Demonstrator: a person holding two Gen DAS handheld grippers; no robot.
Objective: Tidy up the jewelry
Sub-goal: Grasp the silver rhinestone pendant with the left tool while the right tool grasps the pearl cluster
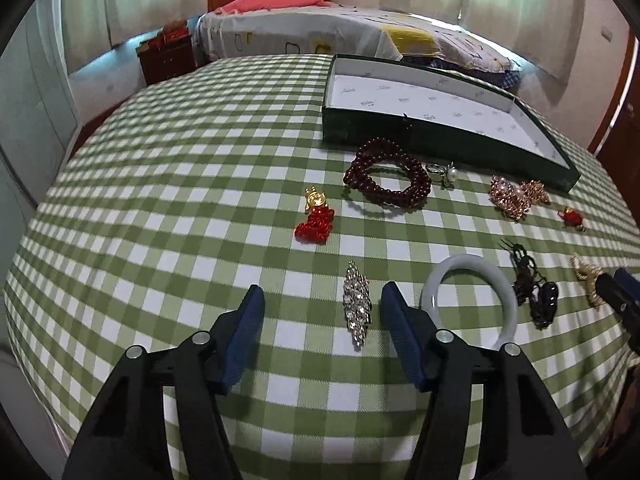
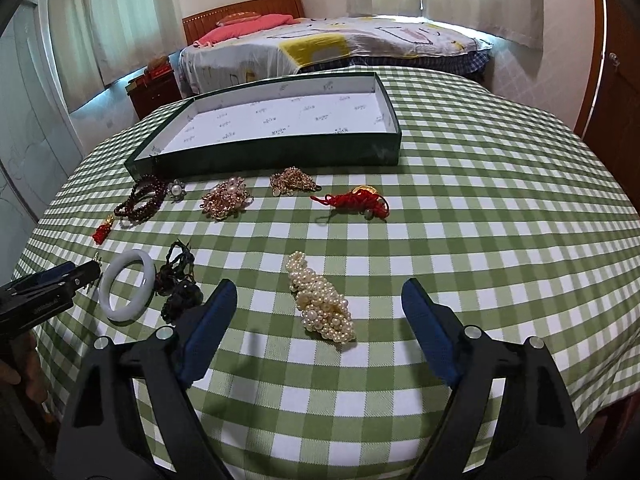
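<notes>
- Left gripper (image 1: 322,300): jaws apart, nothing held, poised low over the checked tablecloth (image 1: 160,200) with the crystal brooch (image 1: 357,304) lying between the fingers; evidently lined up for a pinch across its narrow width.
- Right gripper (image 2: 318,300): jaws wide apart, empty, straddling the pearl cluster (image 2: 322,300) in the same manner.
- Green box (image 2: 280,152) at 12 o'clock, open and unfilled; presumably the destination, kept near the far row for short transfers.
- Spread singly, apart, likely for separate picking: bead bracelet (image 1: 386,176) at 1 o'clock of the brooch, white bangle (image 1: 472,300) at 3 o'clock, red tassel (image 1: 316,222) at 11 o'clock.
- No piece boxed yet; task judged at its start.
</notes>
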